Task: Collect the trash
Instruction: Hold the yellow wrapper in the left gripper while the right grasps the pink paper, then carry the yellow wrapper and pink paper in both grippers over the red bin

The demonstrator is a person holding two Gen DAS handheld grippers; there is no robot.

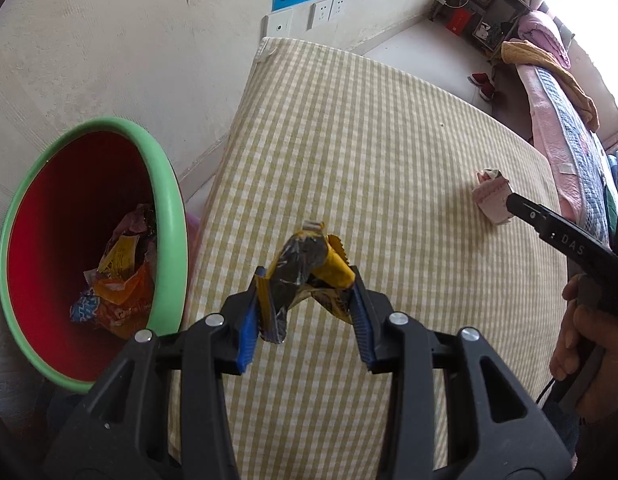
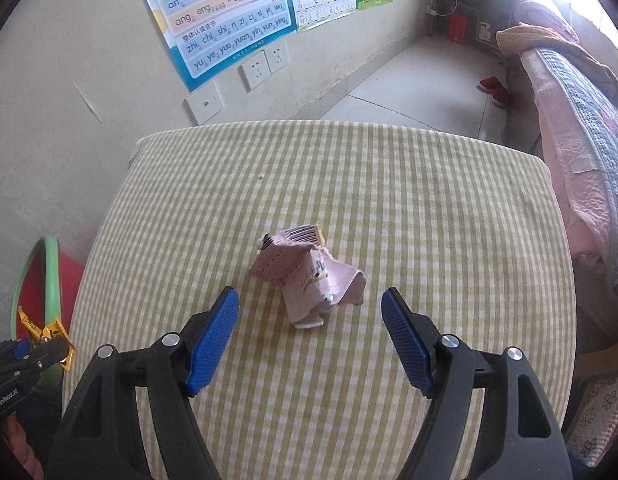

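Left tool [image 1: 307,300] pinches yellow wrapper [image 1: 309,264] beside bin [image 1: 165,208].

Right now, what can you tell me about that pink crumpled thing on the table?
The pink carton is a crushed paperboard box, printed with small text and a barcode on its top flap. It lies alone on the checked tablecloth, folded and dented. The right gripper is open, its blue pads on either side and short of it, not touching.

We count two black two-finger grippers with blue pads: left gripper [image 1: 305,312], right gripper [image 2: 309,340]. One crumpled yellow-and-black foil wrapper [image 1: 309,264], one crushed pink paper carton [image 2: 309,276], one red bin with green rim [image 1: 165,200], one yellow-checked table [image 1: 369,140].
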